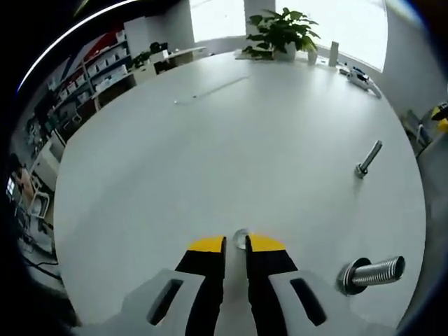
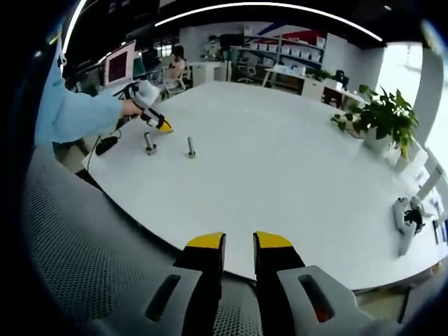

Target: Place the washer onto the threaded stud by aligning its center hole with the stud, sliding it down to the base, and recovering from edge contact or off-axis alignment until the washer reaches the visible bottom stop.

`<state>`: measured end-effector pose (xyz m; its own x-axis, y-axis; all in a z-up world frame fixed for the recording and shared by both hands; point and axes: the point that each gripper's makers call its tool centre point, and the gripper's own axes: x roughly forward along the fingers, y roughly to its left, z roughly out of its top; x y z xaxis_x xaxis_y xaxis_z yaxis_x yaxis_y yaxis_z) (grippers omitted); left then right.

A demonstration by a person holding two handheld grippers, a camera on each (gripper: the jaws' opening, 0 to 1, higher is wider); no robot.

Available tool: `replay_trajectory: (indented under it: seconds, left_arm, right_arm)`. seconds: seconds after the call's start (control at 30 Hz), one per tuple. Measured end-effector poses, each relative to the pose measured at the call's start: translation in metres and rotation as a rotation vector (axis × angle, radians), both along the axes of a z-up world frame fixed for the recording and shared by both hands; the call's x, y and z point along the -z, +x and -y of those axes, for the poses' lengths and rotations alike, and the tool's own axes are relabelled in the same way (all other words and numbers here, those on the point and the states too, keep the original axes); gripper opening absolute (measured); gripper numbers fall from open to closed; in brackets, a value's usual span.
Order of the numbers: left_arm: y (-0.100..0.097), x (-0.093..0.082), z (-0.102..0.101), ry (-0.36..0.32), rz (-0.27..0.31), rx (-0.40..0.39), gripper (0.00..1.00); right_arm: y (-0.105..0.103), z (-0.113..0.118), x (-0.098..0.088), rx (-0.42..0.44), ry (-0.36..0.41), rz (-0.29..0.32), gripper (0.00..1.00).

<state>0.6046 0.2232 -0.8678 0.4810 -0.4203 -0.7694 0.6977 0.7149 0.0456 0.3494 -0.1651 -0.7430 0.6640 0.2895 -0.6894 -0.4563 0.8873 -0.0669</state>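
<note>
A wide white table (image 1: pixel 231 147) is spread ahead of the left claw (image 1: pixel 235 244); a potted plant (image 1: pixel 278 31) is seen at its far edge; a thick threaded stud (image 1: pixel 369 274) stands just right of the claw, a thinner bolt (image 1: pixel 368 159) farther off; the washer (image 1: pixel 241 239) is pinched between the left claw's tips; the right claw (image 2: pixel 239 241) is held slightly parted, gripping nothing, off the table's edge.

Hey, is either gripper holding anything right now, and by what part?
The left gripper pinches the washer at its lower edge, between the yellow tips. The right gripper holds nothing, its jaws standing apart.
</note>
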Motion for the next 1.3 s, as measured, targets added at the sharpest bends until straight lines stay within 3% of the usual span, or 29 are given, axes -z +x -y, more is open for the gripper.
replay_trajectory:
  seconds: [0.1, 0.3, 0.5, 0.63, 0.73, 0.83, 0.9, 1.03, 1.23, 1.3]
  left_arm:
    - [0.001, 0.001, 0.004, -0.007, -0.005, 0.010, 0.04]
    - [0.004, 0.002, 0.004, -0.030, -0.014, -0.006, 0.03]
    - [0.005, 0.001, 0.001, -0.009, 0.013, 0.004, 0.03]
    - [0.008, 0.001, -0.002, 0.045, 0.032, 0.019, 0.06]
    - [0.009, 0.001, -0.002, -0.017, 0.005, -0.042, 0.06]
    - [0.013, 0.001, -0.005, -0.010, 0.013, -0.038, 0.08]
    - [0.013, 0.003, -0.013, 0.048, 0.015, -0.031, 0.08]
    - [0.013, 0.002, -0.012, -0.017, -0.003, -0.061, 0.08]
    - [0.012, 0.001, -0.009, -0.014, 0.001, -0.025, 0.07]
    - [0.011, 0.001, -0.008, -0.008, 0.002, -0.008, 0.01]
  right_arm:
    - [0.000, 0.000, 0.000, -0.001, 0.001, 0.000, 0.18]
    - [0.000, -0.001, 0.001, -0.003, 0.002, -0.002, 0.18]
    - [0.000, -0.001, 0.001, -0.005, 0.004, -0.002, 0.18]
    - [0.000, -0.001, 0.001, -0.005, 0.003, -0.003, 0.18]
    - [0.000, -0.001, 0.000, -0.002, 0.004, -0.001, 0.18]
    - [0.000, 0.000, 0.001, -0.002, 0.004, -0.001, 0.18]
    - [0.000, 0.000, 0.000, 0.000, 0.004, 0.000, 0.18]
    - [0.001, 0.000, 0.000, 0.001, 0.005, 0.000, 0.18]
    - [0.001, 0.000, 0.001, 0.002, 0.005, -0.001, 0.18]
    - [0.001, 0.001, 0.001, 0.002, 0.006, 0.000, 0.18]
